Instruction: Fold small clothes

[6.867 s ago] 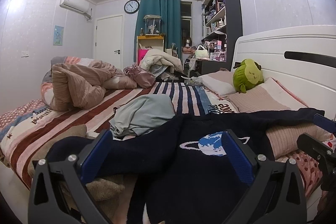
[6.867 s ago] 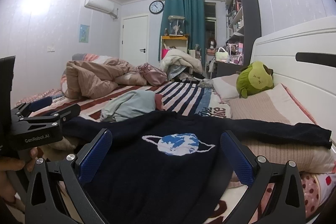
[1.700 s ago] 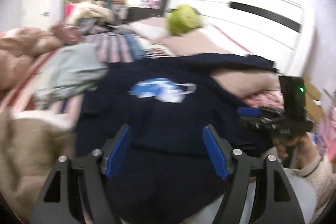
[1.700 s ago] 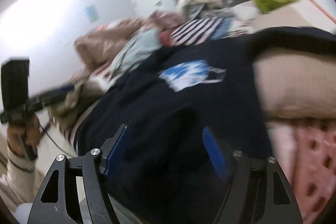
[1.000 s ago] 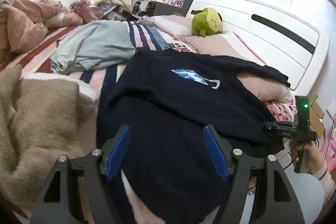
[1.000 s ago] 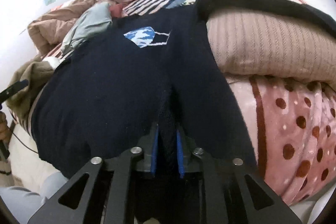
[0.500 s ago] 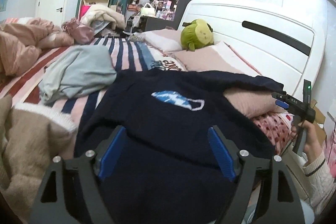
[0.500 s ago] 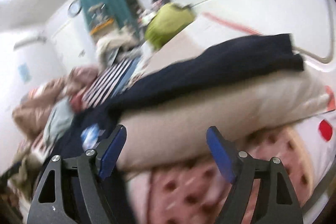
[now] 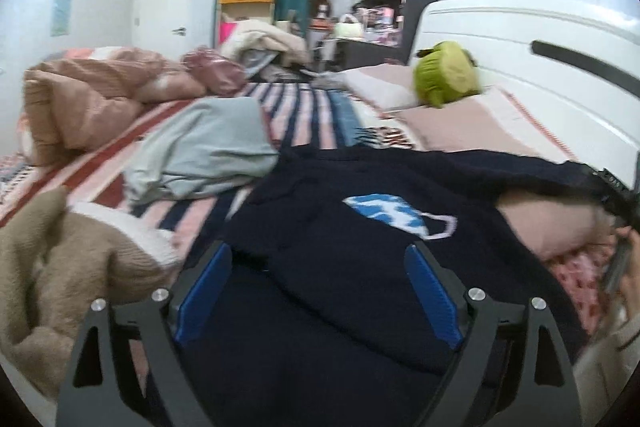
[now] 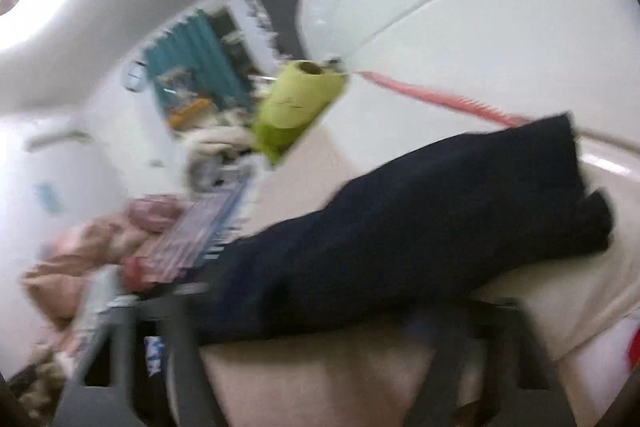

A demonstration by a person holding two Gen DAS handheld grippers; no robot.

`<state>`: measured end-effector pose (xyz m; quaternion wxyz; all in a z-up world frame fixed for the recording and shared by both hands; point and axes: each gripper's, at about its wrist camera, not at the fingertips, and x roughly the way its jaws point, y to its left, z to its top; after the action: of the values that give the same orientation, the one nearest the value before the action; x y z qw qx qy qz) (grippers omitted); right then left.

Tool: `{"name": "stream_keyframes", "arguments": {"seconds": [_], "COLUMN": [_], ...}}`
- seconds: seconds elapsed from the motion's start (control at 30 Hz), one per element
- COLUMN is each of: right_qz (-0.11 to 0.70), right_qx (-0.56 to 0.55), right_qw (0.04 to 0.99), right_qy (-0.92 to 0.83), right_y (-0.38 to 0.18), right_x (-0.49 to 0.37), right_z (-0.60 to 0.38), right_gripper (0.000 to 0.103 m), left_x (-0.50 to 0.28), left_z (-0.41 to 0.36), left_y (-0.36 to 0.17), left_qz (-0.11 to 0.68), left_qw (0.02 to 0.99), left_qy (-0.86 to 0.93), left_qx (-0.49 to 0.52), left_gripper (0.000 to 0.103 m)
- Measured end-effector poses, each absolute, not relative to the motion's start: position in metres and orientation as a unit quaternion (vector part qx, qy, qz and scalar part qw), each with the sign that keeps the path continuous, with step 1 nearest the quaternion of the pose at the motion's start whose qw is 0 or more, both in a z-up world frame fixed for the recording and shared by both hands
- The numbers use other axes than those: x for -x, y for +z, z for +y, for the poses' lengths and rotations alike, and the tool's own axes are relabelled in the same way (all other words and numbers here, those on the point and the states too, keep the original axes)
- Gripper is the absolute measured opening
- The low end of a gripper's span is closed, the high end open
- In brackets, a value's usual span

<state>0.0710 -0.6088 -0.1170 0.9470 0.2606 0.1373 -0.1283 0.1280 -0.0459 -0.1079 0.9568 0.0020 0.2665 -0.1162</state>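
A navy sweater (image 9: 360, 267) with a blue planet print (image 9: 396, 215) lies spread on the striped bed. My left gripper (image 9: 316, 291) hovers over its lower part. Its jaws are opening, and the blue pads (image 9: 204, 295) stand wide on either side of the cloth without pressing it. The sweater's right sleeve (image 10: 420, 227) stretches across a pink pillow (image 10: 320, 379). My right gripper (image 10: 312, 311) sits just below that sleeve in a blurred, tilted view. Its jaws are closing, and the blur hides whether cloth is between them. In the left wrist view, the right gripper (image 9: 618, 189) is at the sleeve's end.
A grey garment (image 9: 208, 151) lies crumpled left of the sweater, and a brown fleece blanket (image 9: 60, 267) lies at the near left. A pink duvet (image 9: 88, 99) is heaped at the far left. A green plush toy (image 9: 446, 73) sits on the pillows by the white headboard (image 9: 520, 67).
The right gripper let go of the sweater's hem, opened and swung right to the sleeve on the pillow, rolling as it went. The left gripper tilted up and spread its jaws wider.
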Motion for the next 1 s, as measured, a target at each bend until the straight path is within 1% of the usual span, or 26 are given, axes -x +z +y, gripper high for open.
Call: {"name": "stream_keyframes", "arguments": {"seconds": [0.07,0.1,0.2,0.3,0.43,0.5,0.57,0.63,0.67,0.77,0.83,0.87,0.9,0.93,0.97,1.0], "right_qz": [0.145,0.142,0.119,0.097,0.067,0.086,0.124,0.196,0.25,0.374,0.423,0.421,0.411,0.401,0.389,0.37], "right_qx": [-0.265,-0.265,-0.206,-0.175,-0.091,-0.028,0.009,0.033,0.043,0.051,0.054,0.048,0.036,0.013,-0.006,-0.026], "right_qw": [0.945,0.946,0.963,0.974,0.994,0.993,0.981,0.957,0.939,0.888,0.866,0.868,0.871,0.871,0.872,0.875], "right_qy": [-0.128,-0.122,-0.127,-0.108,-0.011,0.079,0.152,0.211,0.233,0.261,0.262,0.259,0.266,0.284,0.298,0.312], "right_y": [-0.118,-0.116,-0.101,-0.079,-0.032,-0.012,-0.012,-0.031,-0.054,-0.126,-0.161,-0.166,-0.163,-0.156,-0.149,-0.139], "right_x": [-0.073,-0.069,-0.059,-0.052,-0.051,-0.061,-0.07,-0.087,-0.098,-0.12,-0.129,-0.128,-0.124,-0.118,-0.113,-0.108], "right_z": [-0.609,-0.608,-0.586,-0.562,-0.502,-0.448,-0.397,-0.344,-0.314,-0.258,-0.242,-0.242,-0.243,-0.247,-0.252,-0.258], "right_gripper": [0.007,0.005,0.004,0.004,0.004,0.004,0.005,0.005,0.005,0.01,0.014,0.022,0.04,0.05,0.063,0.064], "left_x": [-0.129,-0.13,-0.129,-0.124,-0.113,-0.107,-0.1,-0.095,-0.091,-0.084,-0.08,-0.078,-0.077,-0.076,-0.075,-0.074], "left_z": [-0.046,-0.045,-0.039,-0.032,-0.017,-0.004,0.008,0.019,0.024,0.043,0.052,0.055,0.059,0.063,0.065,0.067], "left_y": [-0.11,-0.112,-0.115,-0.117,-0.113,-0.11,-0.109,-0.11,-0.11,-0.115,-0.118,-0.119,-0.121,-0.122,-0.123,-0.124], "left_qz": [0.266,0.265,0.267,0.265,0.251,0.242,0.236,0.232,0.232,0.237,0.238,0.238,0.239,0.241,0.241,0.241], "left_qw": [0.959,0.96,0.959,0.959,0.963,0.964,0.965,0.966,0.966,0.964,0.964,0.963,0.963,0.962,0.962,0.962], "left_qy": [-0.099,-0.093,-0.096,-0.1,-0.102,-0.111,-0.11,-0.108,-0.109,-0.118,-0.122,-0.123,-0.125,-0.126,-0.127,-0.129], "left_qx": [-0.013,-0.016,-0.008,-0.001,0.007,0.023,0.029,0.028,0.028,0.025,0.02,0.017,0.013,0.009,0.008,0.007], "left_gripper": [0.086,0.087,0.088,0.088,0.088,0.088,0.089,0.089,0.089,0.091,0.091,0.091,0.091,0.091,0.091,0.091]}}
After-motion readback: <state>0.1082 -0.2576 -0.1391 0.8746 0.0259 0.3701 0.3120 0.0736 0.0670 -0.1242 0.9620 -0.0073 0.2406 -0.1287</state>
